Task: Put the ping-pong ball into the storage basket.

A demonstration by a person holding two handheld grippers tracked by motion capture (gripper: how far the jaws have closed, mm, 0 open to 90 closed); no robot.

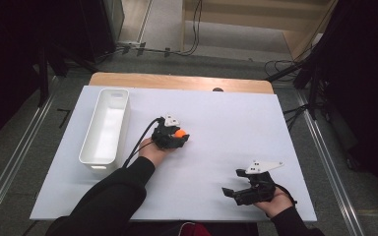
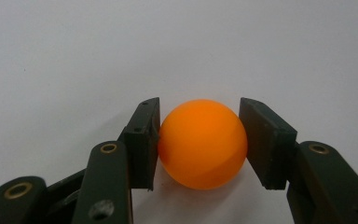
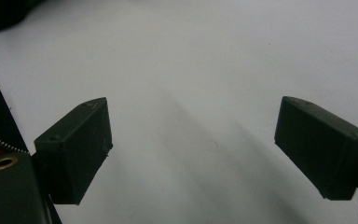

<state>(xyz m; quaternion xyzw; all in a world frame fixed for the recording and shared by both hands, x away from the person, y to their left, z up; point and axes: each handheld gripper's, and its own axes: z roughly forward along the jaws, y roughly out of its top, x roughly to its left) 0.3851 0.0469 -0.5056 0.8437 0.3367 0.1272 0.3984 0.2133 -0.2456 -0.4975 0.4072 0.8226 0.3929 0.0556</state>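
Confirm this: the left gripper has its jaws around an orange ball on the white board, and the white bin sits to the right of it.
Wrong on one count: in the high view the white bin sits left of the left gripper. The jaws are around the orange ball on the white board.

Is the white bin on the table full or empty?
Empty. The high view shows the white bin with a bare white floor inside; the orange ball sits outside, between the left tongs.

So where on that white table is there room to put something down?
The far right stretch of the table, between the ball and the right edge, is bare, as is the near middle between the two arms. It's crowded at left: the bin, then the left gripper at the ball.
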